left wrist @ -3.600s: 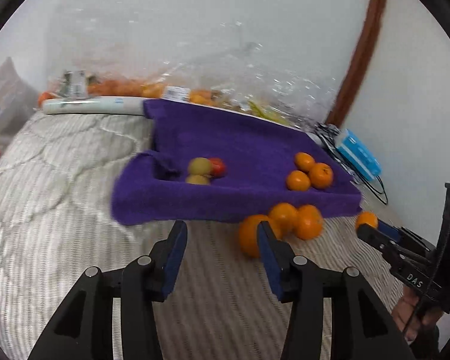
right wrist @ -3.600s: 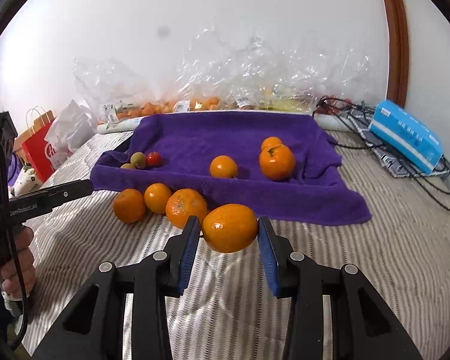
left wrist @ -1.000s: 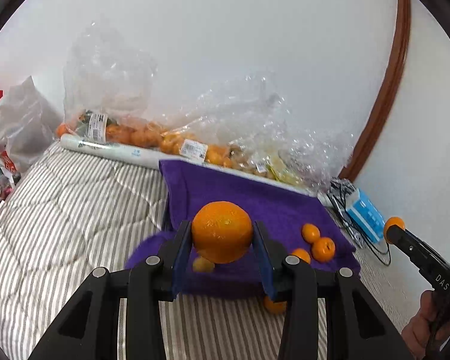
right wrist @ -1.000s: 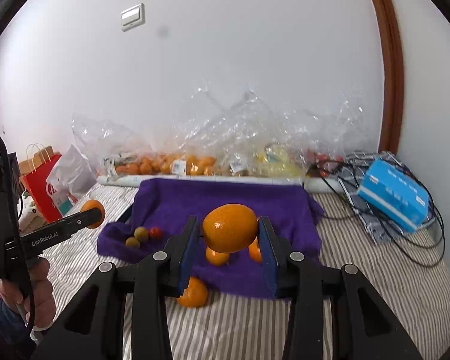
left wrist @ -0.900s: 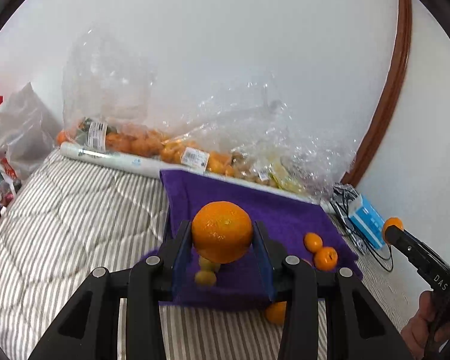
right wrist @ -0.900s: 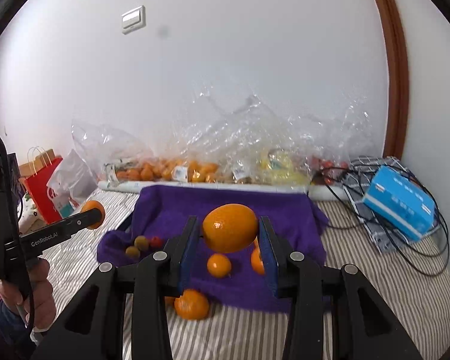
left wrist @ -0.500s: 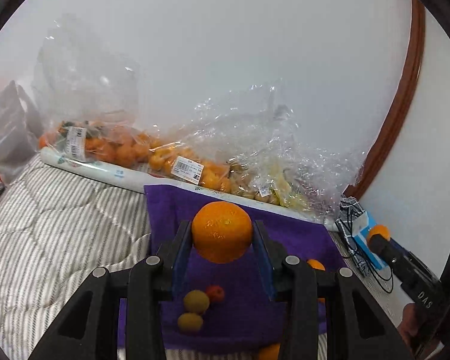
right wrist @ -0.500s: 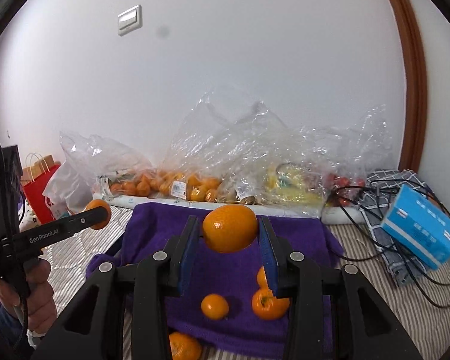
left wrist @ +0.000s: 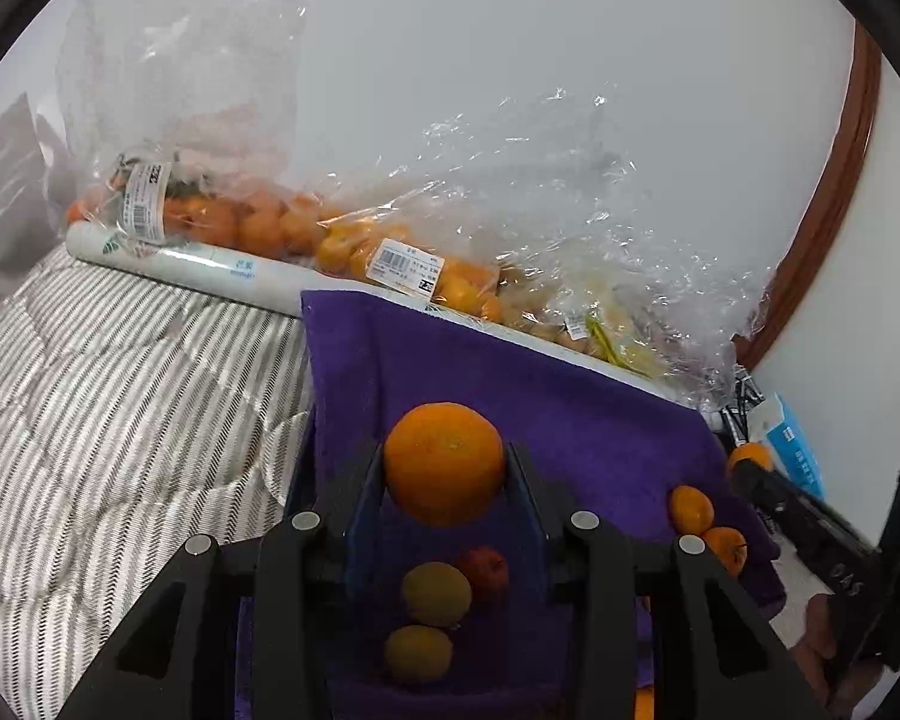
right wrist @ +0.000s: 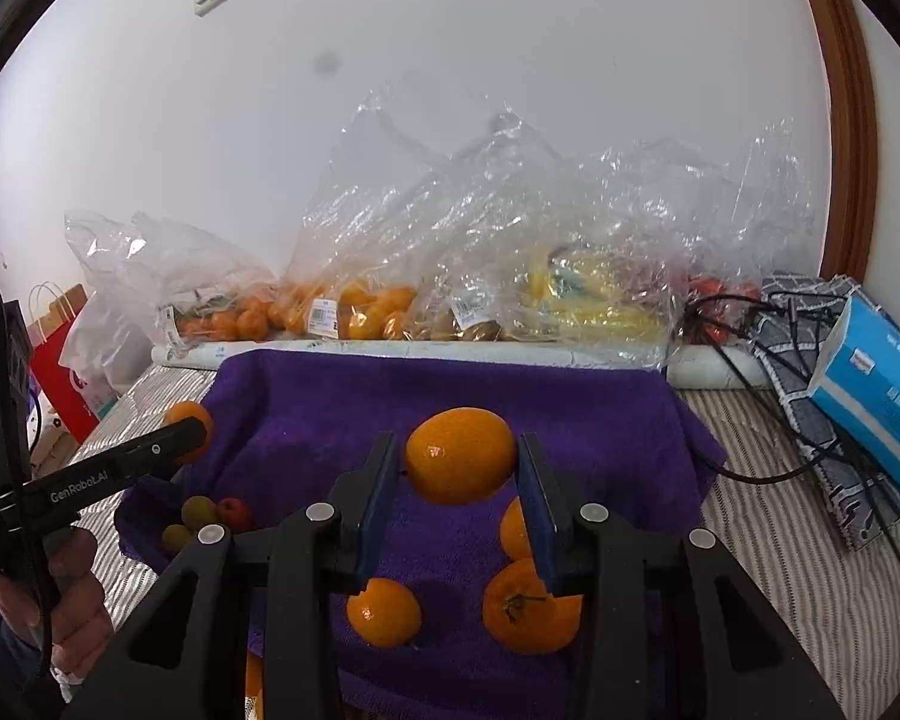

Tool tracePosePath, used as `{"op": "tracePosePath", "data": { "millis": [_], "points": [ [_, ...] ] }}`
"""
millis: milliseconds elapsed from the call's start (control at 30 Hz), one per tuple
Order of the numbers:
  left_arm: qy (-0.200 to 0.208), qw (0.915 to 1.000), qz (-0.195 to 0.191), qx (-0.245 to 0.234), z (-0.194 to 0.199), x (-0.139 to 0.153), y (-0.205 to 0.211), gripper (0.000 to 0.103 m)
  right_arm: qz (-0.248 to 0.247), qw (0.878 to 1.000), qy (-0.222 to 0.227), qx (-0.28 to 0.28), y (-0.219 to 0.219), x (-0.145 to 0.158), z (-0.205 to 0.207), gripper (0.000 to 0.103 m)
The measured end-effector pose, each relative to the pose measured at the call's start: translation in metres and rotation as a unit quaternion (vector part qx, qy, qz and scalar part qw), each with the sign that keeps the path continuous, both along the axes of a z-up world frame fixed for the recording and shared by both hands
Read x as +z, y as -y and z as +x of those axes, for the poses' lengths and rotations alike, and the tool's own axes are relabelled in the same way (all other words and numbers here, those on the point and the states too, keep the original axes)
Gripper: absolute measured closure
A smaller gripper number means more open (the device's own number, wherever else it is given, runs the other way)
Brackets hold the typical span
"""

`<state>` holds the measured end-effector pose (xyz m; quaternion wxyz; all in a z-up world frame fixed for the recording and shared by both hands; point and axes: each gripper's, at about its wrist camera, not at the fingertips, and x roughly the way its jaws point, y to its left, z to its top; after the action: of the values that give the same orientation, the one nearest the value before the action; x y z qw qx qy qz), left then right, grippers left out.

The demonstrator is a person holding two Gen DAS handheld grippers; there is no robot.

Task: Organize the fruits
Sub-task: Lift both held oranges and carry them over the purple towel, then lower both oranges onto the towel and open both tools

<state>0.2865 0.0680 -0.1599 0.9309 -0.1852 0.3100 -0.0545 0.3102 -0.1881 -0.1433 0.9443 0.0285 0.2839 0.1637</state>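
Left gripper is clamping an orange above the purple towel; right gripper is clamping another (oval) orange, tissue box at three o'clock.

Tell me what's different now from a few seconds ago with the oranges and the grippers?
The left gripper, empty and open before, picked up an orange from the bed's stripy cover. Both grippers lifted their oranges and carried them forward over the purple towel. The right gripper kept hold of its orange throughout. The small green and red fruits and the oranges lying on the towel stayed put.
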Motion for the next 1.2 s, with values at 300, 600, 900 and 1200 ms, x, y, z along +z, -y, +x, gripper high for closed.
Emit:
{"op": "tracePosePath", "data": {
  "millis": [300, 600, 900, 1200],
  "points": [
    [0.002, 1.0, 0.005, 0.0, 0.002, -0.002, 0.001, 0.065, -0.032, 0.999, -0.019, 0.022, -0.019, -0.019, 0.007, 0.064],
    [-0.002, 0.9999, 0.01, -0.004, 0.004, -0.004, 0.004, 0.065, -0.071, 0.996, -0.02, 0.039, -0.036, -0.028, 0.002, 0.064],
    [-0.01, 0.9997, 0.016, -0.017, 0.008, -0.007, 0.009, 0.065, -0.066, 0.996, -0.032, 0.048, -0.035, -0.031, 0.004, 0.064],
    [-0.021, 0.9994, 0.018, -0.023, 0.01, -0.01, 0.01, 0.065, -0.075, 0.995, -0.047, 0.055, -0.039, -0.035, 0.007, 0.063]
  ]
}}
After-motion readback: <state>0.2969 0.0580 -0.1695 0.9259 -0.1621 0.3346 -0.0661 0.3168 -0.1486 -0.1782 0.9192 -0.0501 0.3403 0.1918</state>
